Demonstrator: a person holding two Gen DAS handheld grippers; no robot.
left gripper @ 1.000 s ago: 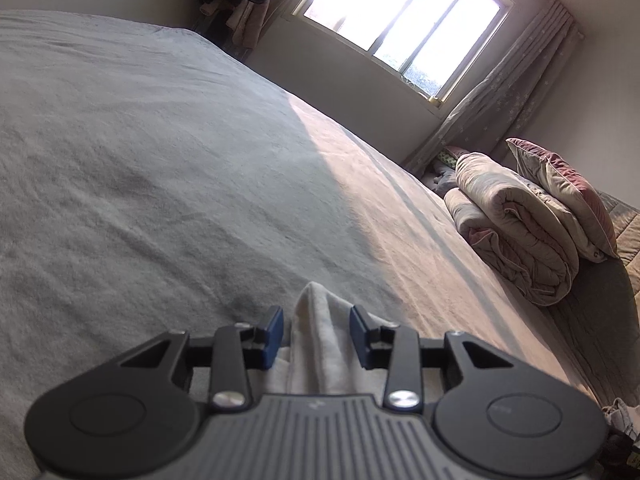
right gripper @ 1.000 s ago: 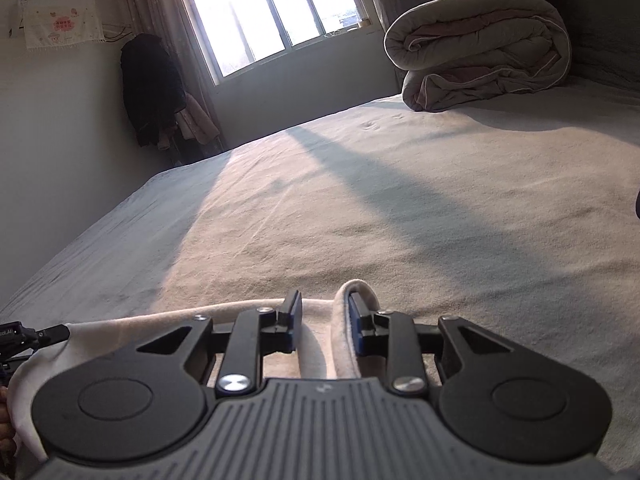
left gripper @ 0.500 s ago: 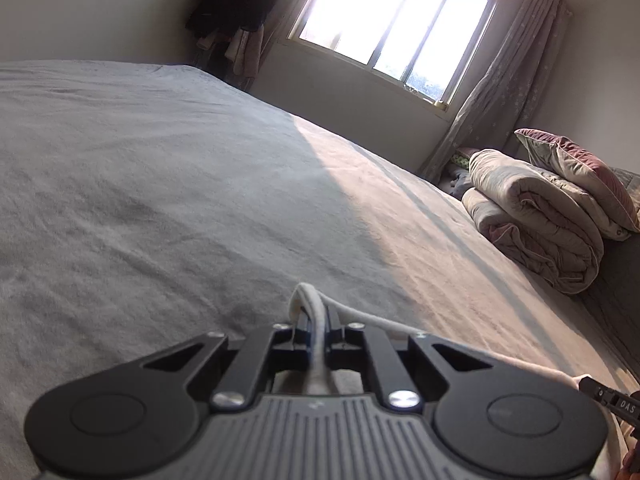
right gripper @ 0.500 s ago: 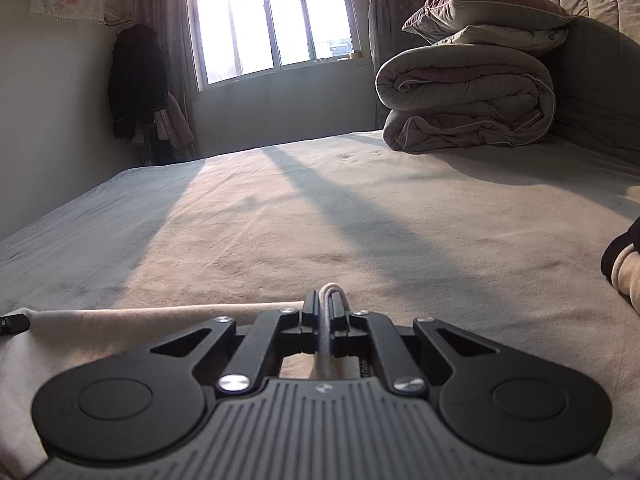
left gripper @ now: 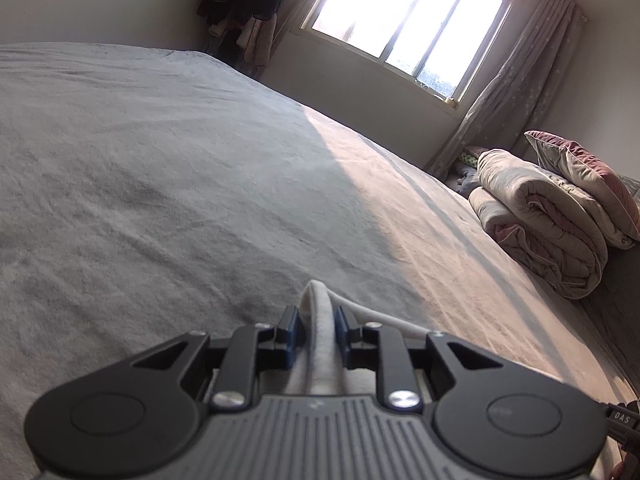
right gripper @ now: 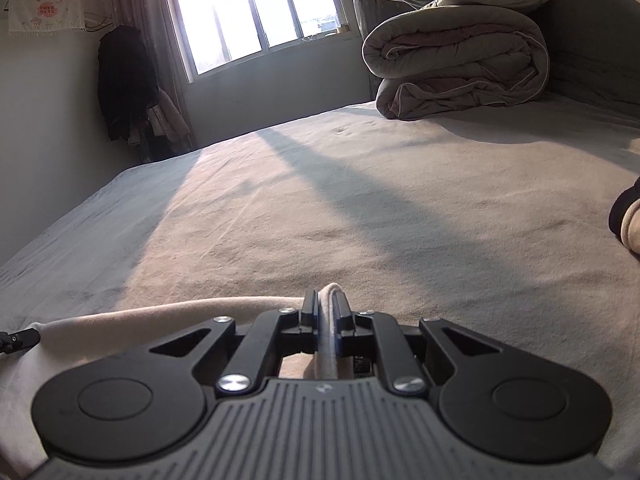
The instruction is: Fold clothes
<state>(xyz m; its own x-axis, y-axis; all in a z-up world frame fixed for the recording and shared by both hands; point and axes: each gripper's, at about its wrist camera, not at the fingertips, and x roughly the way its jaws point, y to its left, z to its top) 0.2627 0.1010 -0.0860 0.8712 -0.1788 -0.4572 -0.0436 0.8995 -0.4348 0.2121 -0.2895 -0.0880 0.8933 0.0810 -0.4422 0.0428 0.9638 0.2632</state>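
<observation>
Currently, both grippers sit low over the bed (left gripper: 168, 184), each with a fold of the cloth (left gripper: 320, 344) between its pads.

Left gripper (left gripper: 316, 322): jaws narrow and opening. A raised cream ridge of cloth stands between the blue pads. On the left pad side a thin gap shows; whether the right pad presses the cloth cannot be told. From the ridge, a hem runs off to the right along the bed.

Right gripper (right gripper: 325, 308): jaws nearly together and opening. A thin fold of cloth (right gripper: 329, 320) is pinched between the pads and protrudes slightly past the tips. The rest of the cloth spreads to the left, flat on the bed (right gripper: 400, 208), as far as the tip of the other gripper at the left edge of the view.

Surroundings: a rolled quilt (right gripper: 460, 60) with a pillow (left gripper: 588, 172) on top lies at the head of the bed. Light from the window (right gripper: 248, 12) falls in a band across the sheet. Dark clothes (right gripper: 124, 80) hang in the corner.
</observation>
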